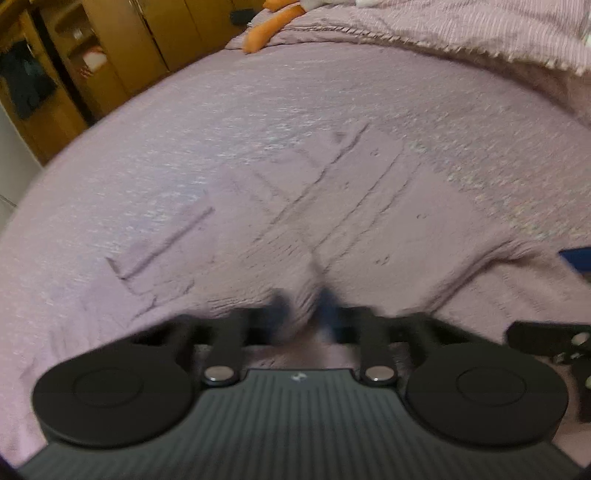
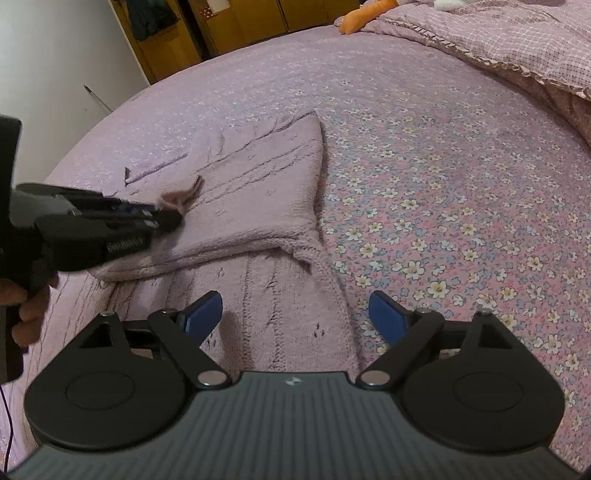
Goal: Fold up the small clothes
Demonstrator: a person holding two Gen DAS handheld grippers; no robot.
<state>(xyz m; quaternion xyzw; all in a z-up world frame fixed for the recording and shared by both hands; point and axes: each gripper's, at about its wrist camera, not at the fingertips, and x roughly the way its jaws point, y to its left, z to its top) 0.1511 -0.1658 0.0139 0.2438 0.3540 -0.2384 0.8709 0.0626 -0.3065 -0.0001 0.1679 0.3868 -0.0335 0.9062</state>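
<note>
A lilac knitted sweater (image 2: 258,206) lies on the flowered pink bedspread (image 2: 443,184), its upper part folded over into a pointed flap. My left gripper (image 2: 173,218) comes in from the left and is shut on a pinch of the sweater's knit at the flap's left edge. In the blurred left wrist view, the sweater (image 1: 332,206) bunches up between the blue fingers of the left gripper (image 1: 304,310). My right gripper (image 2: 295,315) stands open low over the sweater's near part, its blue pads (image 2: 203,314) wide apart with nothing gripped.
A checked quilt with a frilled edge (image 2: 517,44) is heaped at the back right. An orange soft toy (image 2: 364,14) lies at the far edge of the bed. Wooden cupboards (image 2: 240,22) and a white wall (image 2: 55,55) stand beyond. A hand (image 2: 26,306) holds the left gripper's handle.
</note>
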